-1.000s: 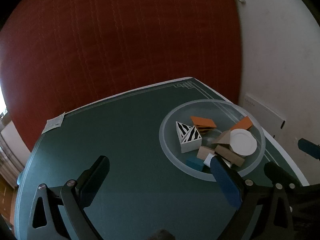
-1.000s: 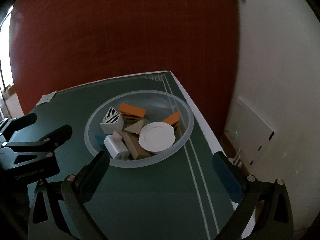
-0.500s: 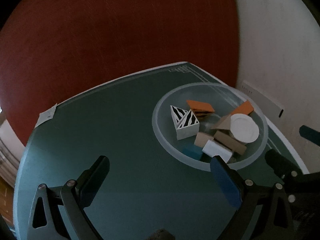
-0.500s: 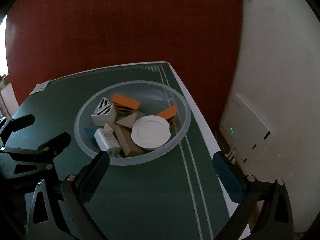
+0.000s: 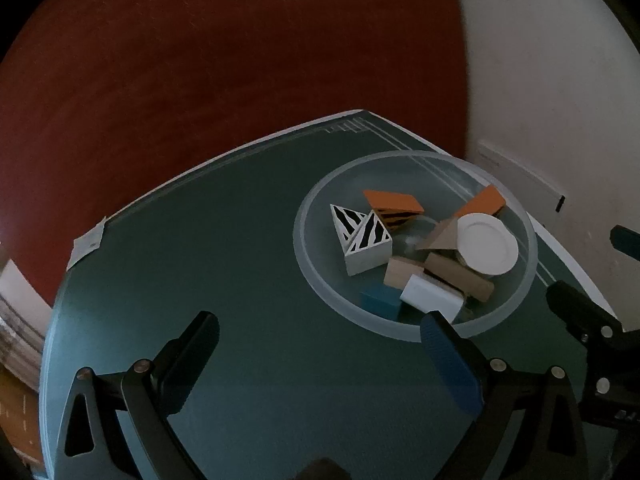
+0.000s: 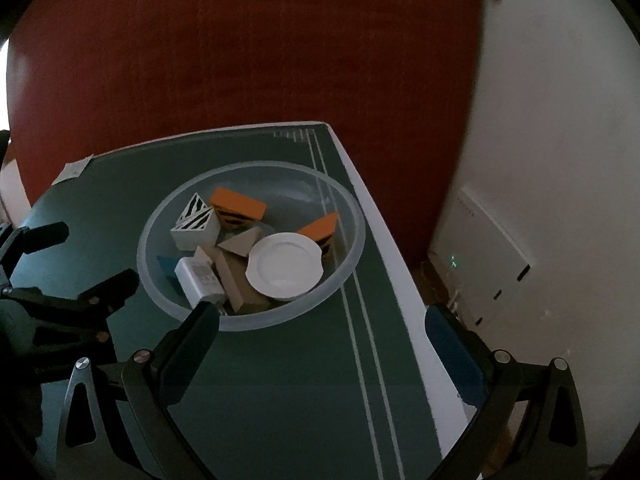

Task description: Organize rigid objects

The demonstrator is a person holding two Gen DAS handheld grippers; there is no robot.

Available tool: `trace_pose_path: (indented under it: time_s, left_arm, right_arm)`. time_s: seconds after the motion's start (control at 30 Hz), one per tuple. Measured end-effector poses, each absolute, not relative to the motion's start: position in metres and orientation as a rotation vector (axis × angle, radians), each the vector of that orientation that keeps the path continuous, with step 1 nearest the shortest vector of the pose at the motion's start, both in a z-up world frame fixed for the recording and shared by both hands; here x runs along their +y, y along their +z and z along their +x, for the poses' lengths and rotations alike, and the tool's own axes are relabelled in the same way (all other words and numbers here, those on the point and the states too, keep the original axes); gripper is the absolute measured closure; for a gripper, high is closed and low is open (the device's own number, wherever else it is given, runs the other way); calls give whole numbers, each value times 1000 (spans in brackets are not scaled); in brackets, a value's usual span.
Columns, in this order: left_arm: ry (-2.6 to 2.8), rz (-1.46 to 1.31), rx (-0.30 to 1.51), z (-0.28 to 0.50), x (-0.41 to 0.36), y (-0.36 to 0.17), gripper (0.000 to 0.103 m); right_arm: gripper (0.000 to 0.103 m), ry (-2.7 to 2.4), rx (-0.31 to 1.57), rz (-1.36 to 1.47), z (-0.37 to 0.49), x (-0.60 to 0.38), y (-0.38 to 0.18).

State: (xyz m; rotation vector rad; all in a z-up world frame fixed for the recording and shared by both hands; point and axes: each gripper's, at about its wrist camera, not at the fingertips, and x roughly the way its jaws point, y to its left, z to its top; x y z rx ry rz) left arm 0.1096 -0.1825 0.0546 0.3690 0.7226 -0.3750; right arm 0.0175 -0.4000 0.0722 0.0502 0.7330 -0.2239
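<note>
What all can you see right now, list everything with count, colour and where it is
bowl: one, clear, on the table near its right edge
zebra blocks: two, black and white, bowl's left
orange blocks: two, orange, bowl's far side
plate: one, white, atop the pile
tan blocks: several, tan, bowl's middle
white box: one, white, bowl's near side
blue block: one, blue, beside the white box
table: one, dark green
label: one, white, far left corner
left gripper: open
right gripper: open

A dark green table (image 6: 280, 380) bears a translucent bowl (image 6: 352, 256) and a paper tag (image 6: 74, 169).
</note>
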Motion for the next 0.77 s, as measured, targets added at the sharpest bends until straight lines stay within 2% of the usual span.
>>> trace_pose_path:
  time_s: [0.77]
  left_arm:
    - [-386, 378, 714, 108, -189, 53, 1]
  right_arm:
    - [0, -226, 750, 47, 20, -400, 67]
